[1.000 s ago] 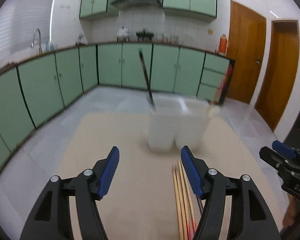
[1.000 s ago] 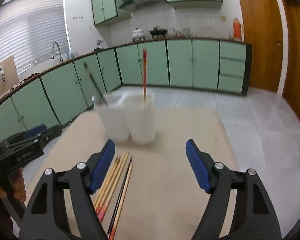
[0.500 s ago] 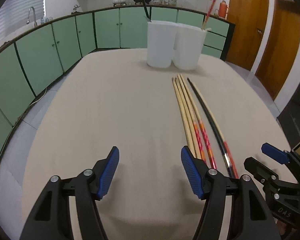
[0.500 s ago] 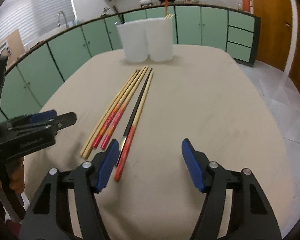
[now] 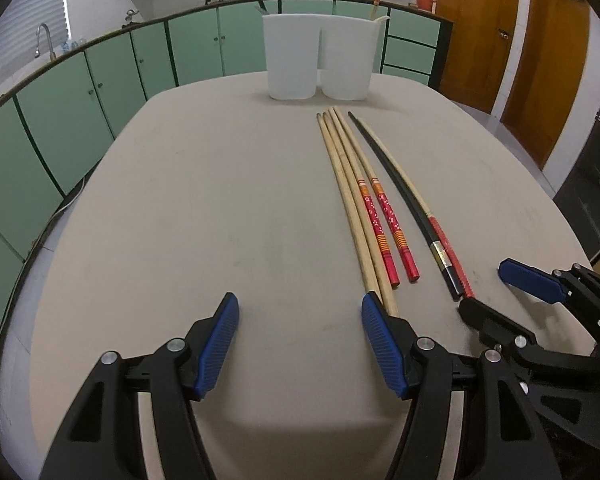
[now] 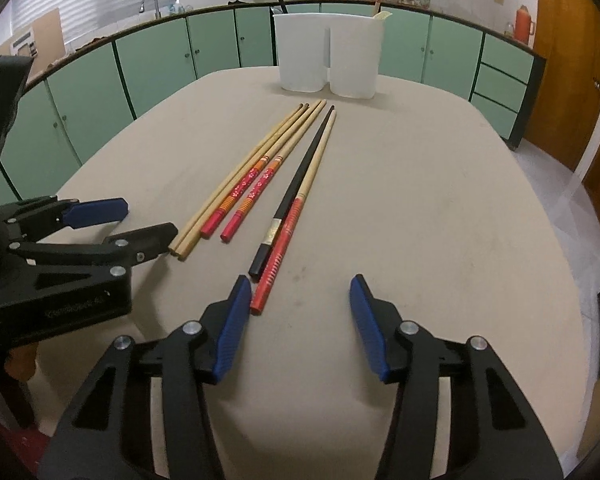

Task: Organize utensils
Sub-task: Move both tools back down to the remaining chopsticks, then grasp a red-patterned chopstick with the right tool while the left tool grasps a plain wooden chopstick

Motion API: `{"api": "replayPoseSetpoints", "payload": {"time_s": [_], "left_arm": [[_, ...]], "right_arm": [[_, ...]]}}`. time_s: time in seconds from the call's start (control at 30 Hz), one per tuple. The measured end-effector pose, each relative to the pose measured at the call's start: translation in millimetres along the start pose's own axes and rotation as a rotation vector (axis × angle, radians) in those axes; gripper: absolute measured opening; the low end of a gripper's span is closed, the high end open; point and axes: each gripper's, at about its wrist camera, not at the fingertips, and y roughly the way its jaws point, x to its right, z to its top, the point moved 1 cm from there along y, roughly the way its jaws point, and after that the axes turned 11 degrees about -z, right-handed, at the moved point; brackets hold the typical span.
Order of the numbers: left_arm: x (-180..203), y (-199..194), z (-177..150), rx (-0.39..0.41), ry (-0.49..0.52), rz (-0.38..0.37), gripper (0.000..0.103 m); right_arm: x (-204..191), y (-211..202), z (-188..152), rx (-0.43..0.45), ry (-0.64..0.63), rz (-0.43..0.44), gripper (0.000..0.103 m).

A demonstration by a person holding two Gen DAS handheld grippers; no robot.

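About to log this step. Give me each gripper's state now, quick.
Left gripper: open, holding nothing, beside the plain wooden chopsticks.
Right gripper: open, holding nothing.

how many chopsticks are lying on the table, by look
plain wood chopsticks: 2
wood chopsticks with red patterned ends: 2
black chopstick: 1
wood chopstick with plain red end: 1
total: 6
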Motion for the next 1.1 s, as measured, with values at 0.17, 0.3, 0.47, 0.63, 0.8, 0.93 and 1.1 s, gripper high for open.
{"api": "replayPoseSetpoints", "payload": {"time_s": [0.17, 0.3, 0.47, 0.63, 0.8, 0.93, 1.1], "left_arm": [[-4.4, -2.7, -2.1, 0.005, -0.008, 0.005, 0.063], [-3.9, -3.7, -2.0, 0.011, -0.01, 0.003, 0.063], [-0.1, -6.7, -3.3, 0.017, -0.005, -0.014, 0.063], [2.1, -5.0, -3.6, 0.009, -0.003, -0.032, 0.063], [5.7, -5.7, -3.2, -0.001, -0.007, -0.063, 0.062], [14.2, -7.3, -2.9, 0.005, 0.028, -0.051, 0.062], [8.9, 1.0, -3.8, -0.016, 0.008, -0.032, 0.063]], "right_arm": [[15.3, 1.2, 1.4, -0.001, 0.047, -0.042, 0.037], [21.5, 0.7, -0.6, -0.005, 0.082, -0.008, 0.03], [13.5, -0.7, -2.7, 0.002, 0.054, 0.01, 0.02], [6.4, -2.1, -2.2, 0.01, 0.025, 0.005, 0.006], [12.2, -1.5, -1.5, 0.0, 0.056, 0.012, 0.005], [14.8, -0.6, -0.9, -0.001, 0.065, 0.013, 0.005], [19.1, 1.1, -0.7, -0.003, 0.077, 0.02, 0.005]]}}
